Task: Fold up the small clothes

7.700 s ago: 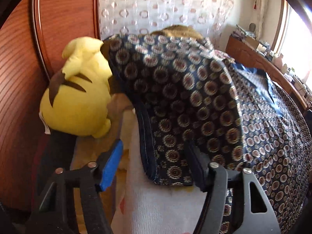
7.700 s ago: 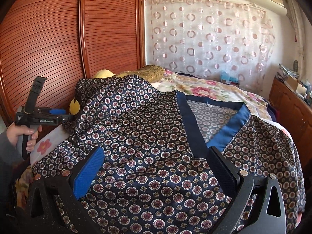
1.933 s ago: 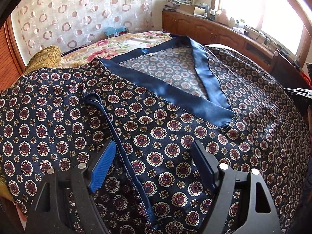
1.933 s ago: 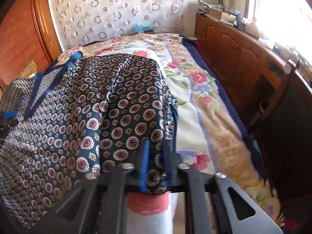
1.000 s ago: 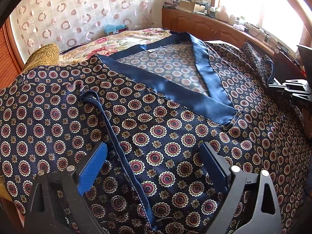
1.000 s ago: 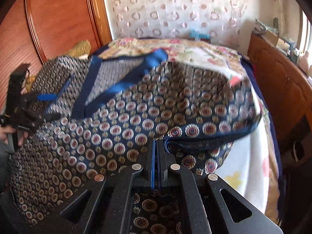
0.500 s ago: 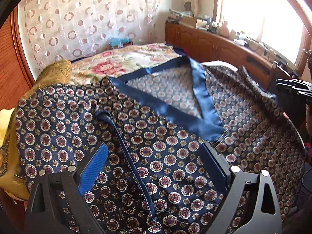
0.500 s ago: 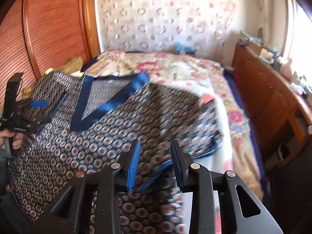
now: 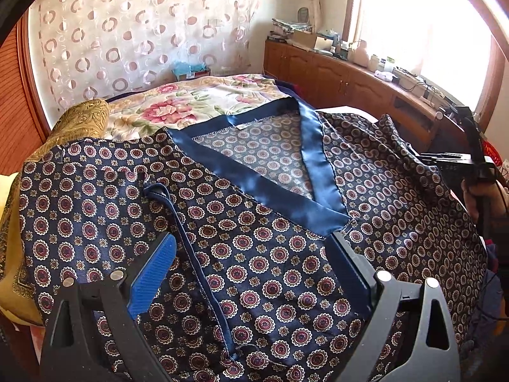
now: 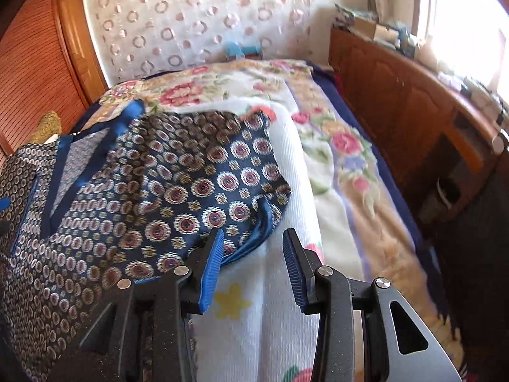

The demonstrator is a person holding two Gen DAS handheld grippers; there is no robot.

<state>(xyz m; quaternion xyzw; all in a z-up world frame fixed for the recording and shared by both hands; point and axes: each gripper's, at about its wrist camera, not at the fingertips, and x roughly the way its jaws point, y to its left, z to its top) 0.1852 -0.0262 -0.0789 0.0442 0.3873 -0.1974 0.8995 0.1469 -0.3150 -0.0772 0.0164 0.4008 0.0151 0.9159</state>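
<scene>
While the patterned navy robe (image 9: 270,222) lies spread on the floral bedspread (image 10: 334,146), left gripper (image 9: 254,273) jaws wide apart above it, right gripper (image 10: 253,254) jaws just opened, empty, sleeve cuff (image 10: 264,222) released beside them

I saw thin, smooth cloth in the patterned garment (image 9: 254,254), its plain blue collar band (image 9: 264,181) glossy like satin. The bedspread (image 10: 276,334) under it looked a matt, ribbed weave. My right gripper (image 10: 253,265) had matt black plastic arms, ridged blue pads and shiny metal pins. The cabinets (image 9: 334,76) were polished wood.
</scene>
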